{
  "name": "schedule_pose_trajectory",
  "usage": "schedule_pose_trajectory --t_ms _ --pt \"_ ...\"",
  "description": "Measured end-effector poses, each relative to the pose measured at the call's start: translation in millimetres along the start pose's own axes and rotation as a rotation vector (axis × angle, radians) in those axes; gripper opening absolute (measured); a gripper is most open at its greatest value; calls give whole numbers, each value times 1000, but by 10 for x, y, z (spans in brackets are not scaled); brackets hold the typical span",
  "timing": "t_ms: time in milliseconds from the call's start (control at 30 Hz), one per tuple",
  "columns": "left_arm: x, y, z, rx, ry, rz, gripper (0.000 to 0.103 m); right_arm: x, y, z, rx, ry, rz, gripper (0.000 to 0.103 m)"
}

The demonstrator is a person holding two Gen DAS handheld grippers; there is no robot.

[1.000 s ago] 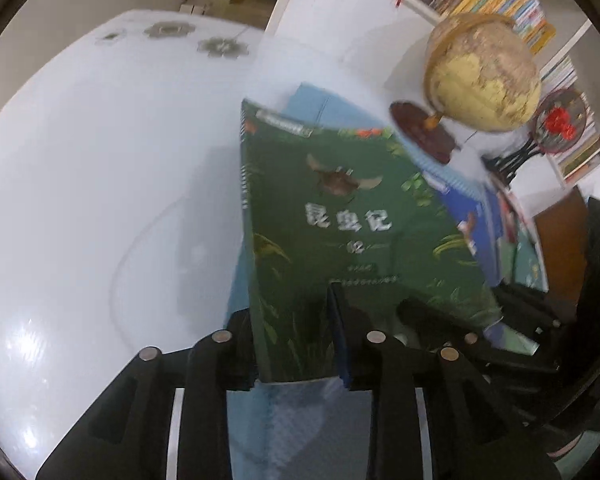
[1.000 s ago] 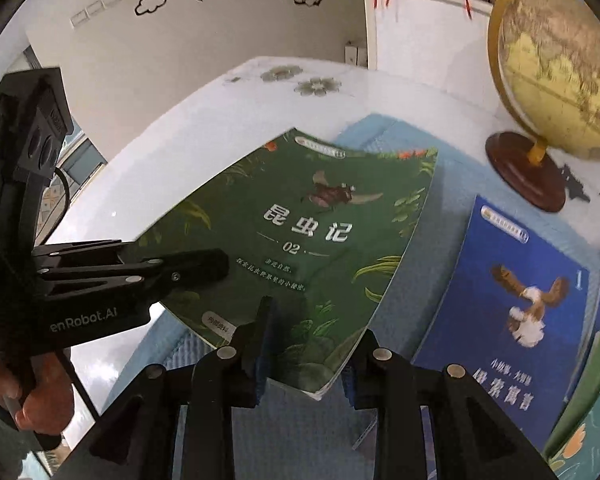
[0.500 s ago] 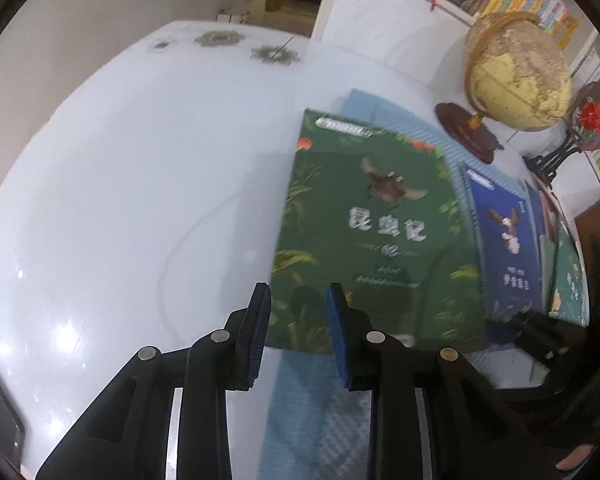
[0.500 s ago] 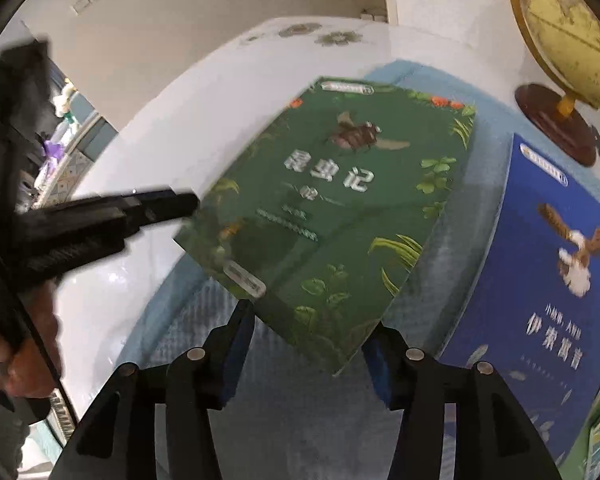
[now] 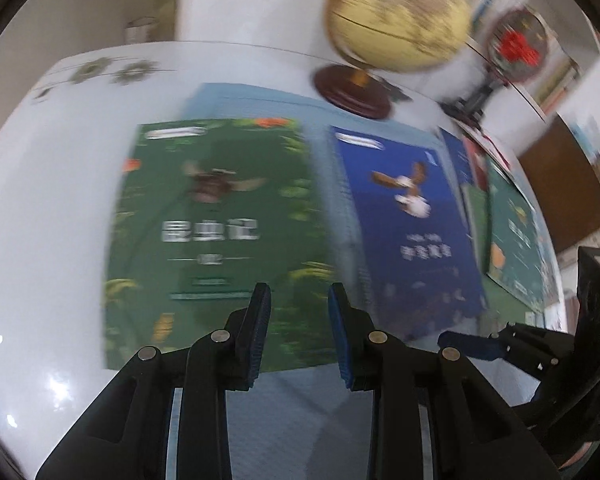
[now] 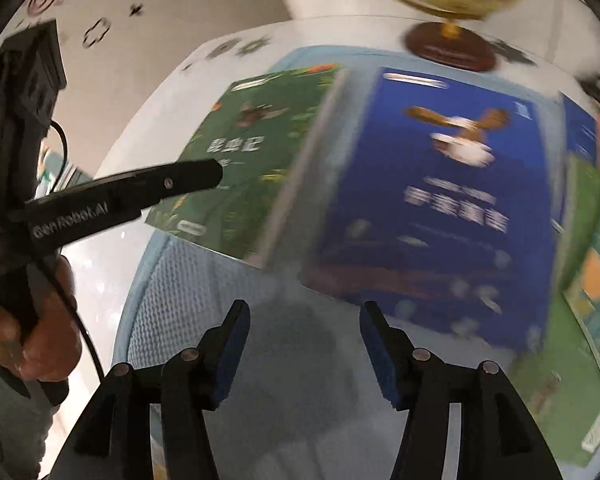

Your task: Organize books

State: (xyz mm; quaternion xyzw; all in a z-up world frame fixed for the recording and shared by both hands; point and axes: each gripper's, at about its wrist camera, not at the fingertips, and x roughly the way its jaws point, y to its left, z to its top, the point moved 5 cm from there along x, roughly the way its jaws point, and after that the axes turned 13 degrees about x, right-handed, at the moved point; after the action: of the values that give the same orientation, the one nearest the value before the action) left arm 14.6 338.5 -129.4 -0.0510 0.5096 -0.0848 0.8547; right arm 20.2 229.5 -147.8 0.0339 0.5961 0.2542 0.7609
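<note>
A green insect book (image 5: 216, 232) lies flat on the light-blue mat (image 5: 300, 412), at the left of a row of books; it also shows in the right wrist view (image 6: 256, 160). A blue bird book (image 5: 412, 232) lies to its right, also in the right wrist view (image 6: 448, 200). More green books (image 5: 516, 240) lie further right. My left gripper (image 5: 298, 308) is open and empty, just above the green book's near edge. My right gripper (image 6: 304, 328) is open and empty over bare mat (image 6: 300, 360), short of the books. Both views are blurred.
A globe on a dark wooden base (image 5: 396, 28) stands behind the books on the white round table (image 5: 40, 200). A red ornament on a black stand (image 5: 516, 48) is at the back right. Bookshelves line the back wall.
Both grippers let go of the green book, which now lies flat at the left of the row. Both grippers have pulled back and swung right; the right one opened wider.
</note>
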Motion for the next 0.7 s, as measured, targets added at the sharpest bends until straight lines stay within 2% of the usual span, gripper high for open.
schedule_pose_trajectory --t_ms 133,333,467,500,633,700 --pt "53 -210 50 40 22 -40 27 -244 -217 -86 67 -29 -27 55" --pt "-103 -543 86 66 -9 -134 27 -693 -698 -264 234 -92 -46 55" --pt "-196 -911 92 142 -23 -138 28 -1012 -1074 -406 365 -144 -18 55" --pt "-206 -974 92 155 -26 -134 29 -1085 -1167 -436 396 -159 -5 55" --pt "-210 -1277 51 178 -17 -136 48 -1301 -1501 -573 479 -201 14 56" --pt "-195 -1381 20 182 -8 -131 49 -1363 -1608 -637 494 -210 22 56"
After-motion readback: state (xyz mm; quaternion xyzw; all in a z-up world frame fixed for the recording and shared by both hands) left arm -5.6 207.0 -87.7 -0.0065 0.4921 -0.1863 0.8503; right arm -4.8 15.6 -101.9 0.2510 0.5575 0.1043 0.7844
